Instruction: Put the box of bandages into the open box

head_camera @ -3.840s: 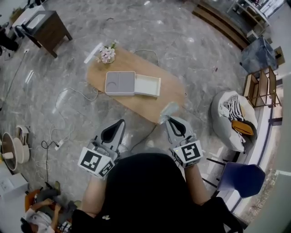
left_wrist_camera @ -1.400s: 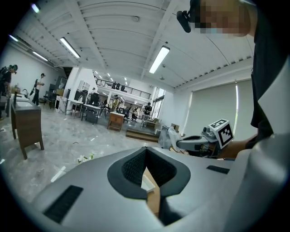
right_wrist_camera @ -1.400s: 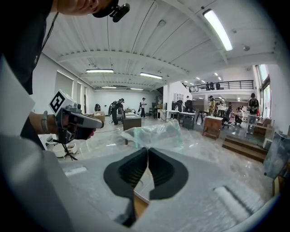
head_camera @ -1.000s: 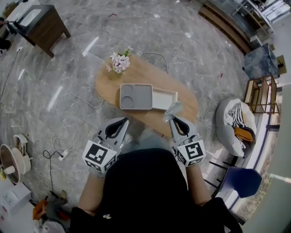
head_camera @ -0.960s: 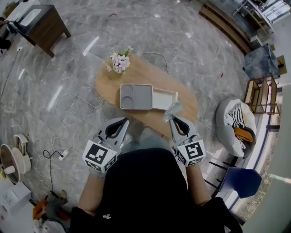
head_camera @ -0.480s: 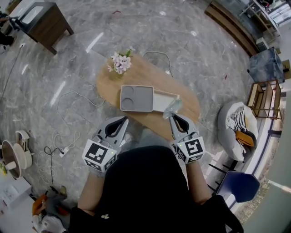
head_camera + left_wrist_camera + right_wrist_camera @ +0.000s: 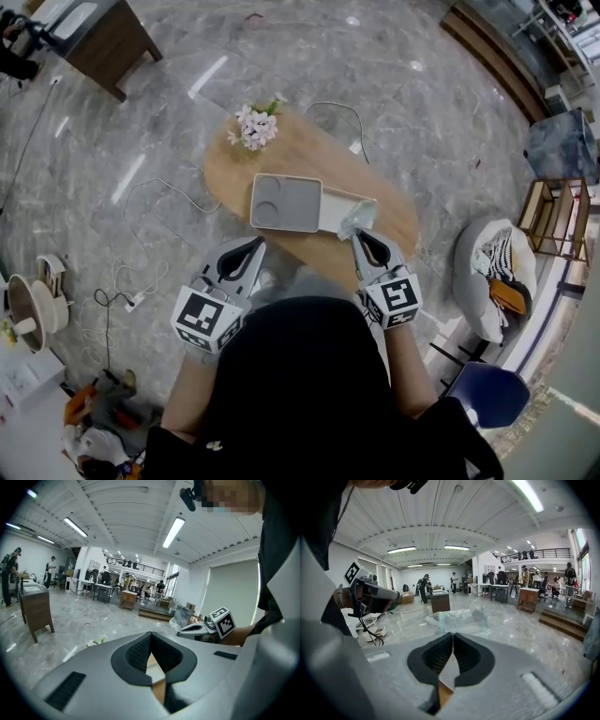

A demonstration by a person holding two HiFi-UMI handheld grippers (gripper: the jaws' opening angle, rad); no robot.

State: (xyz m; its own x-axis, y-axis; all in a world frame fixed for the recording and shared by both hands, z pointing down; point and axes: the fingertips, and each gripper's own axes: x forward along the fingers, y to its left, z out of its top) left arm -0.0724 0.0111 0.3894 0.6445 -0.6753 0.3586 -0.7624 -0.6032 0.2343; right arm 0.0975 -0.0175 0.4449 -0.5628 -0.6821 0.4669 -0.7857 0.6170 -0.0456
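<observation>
Clamps the fingers (image 7: 436, 654) of the right gripper (image 7: 453, 634) tight on a fold of clear wrap, film pinched between the pads. Carries the box of bandages (image 7: 459, 617) that way, just past the tips. Holds the left gripper (image 7: 150, 634) pressed shut as well, with nothing caught inside.

And here's the change! Reaches further forward with both grippers than a second ago. Back then, dangles the packet over the near edge of the surface (image 7: 230, 169), short of the open box (image 7: 336, 208). Now, from the head view, hangs it off the right gripper (image 7: 361, 236) across the near right corner of that box's white half. Cannot tell whether wrap meets rim. Trails the left gripper (image 7: 253, 247) at the near edge, below the box's grey half (image 7: 286, 202).

As for the packet (image 7: 357, 217): small, pale, bundled in crinkled see-through plastic, catching the light, with a greenish tint along one side. Too blurred for any print.

Further out, finds the open box flat on the oval wooden surface. Shows two round hollows in the grey half on the left and a shallow white tray joined on the right. Beyond it, a pink-and-white posy (image 7: 254, 127) at the far left end, with grey marble floor (image 7: 394, 103) all round.
</observation>
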